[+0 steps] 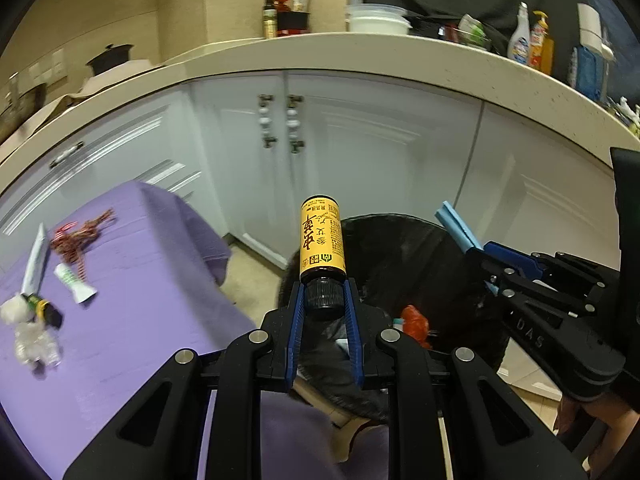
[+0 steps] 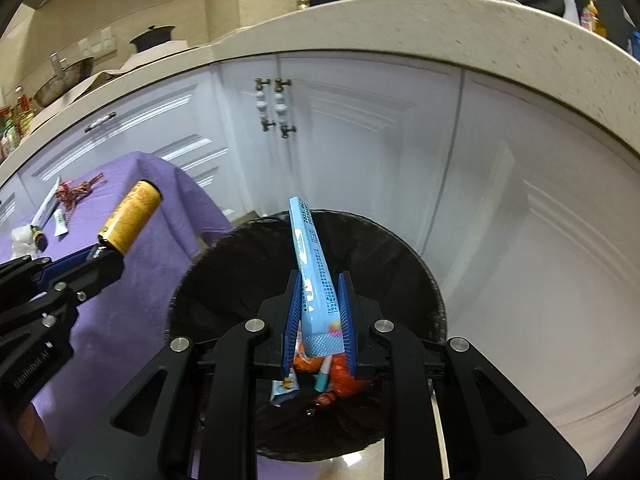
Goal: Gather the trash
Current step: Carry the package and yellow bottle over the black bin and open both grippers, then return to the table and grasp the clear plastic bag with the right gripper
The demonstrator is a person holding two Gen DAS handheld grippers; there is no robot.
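Observation:
My left gripper point(image 1: 325, 286) is shut on the black cap of a yellow-labelled bottle point(image 1: 322, 240), held at the rim of the black-lined trash bin point(image 1: 404, 248). My right gripper point(image 2: 319, 284) is shut on a light blue tube point(image 2: 314, 268) directly over the bin point(image 2: 240, 264). The bin holds orange and blue wrappers point(image 2: 344, 376). In the right wrist view the left gripper point(image 2: 98, 252) and the bottle point(image 2: 130, 216) show at left. The right gripper point(image 1: 480, 248) and the tube point(image 1: 456, 226) show in the left wrist view.
A purple-covered table point(image 1: 152, 280) at left holds two white tubes point(image 1: 74, 282), a red string tangle point(image 1: 78, 240), a small dark bottle point(image 1: 44, 308) and crumpled plastic point(image 1: 34, 344). White cabinet doors point(image 1: 360, 152) and a cluttered countertop point(image 1: 360, 52) stand behind the bin.

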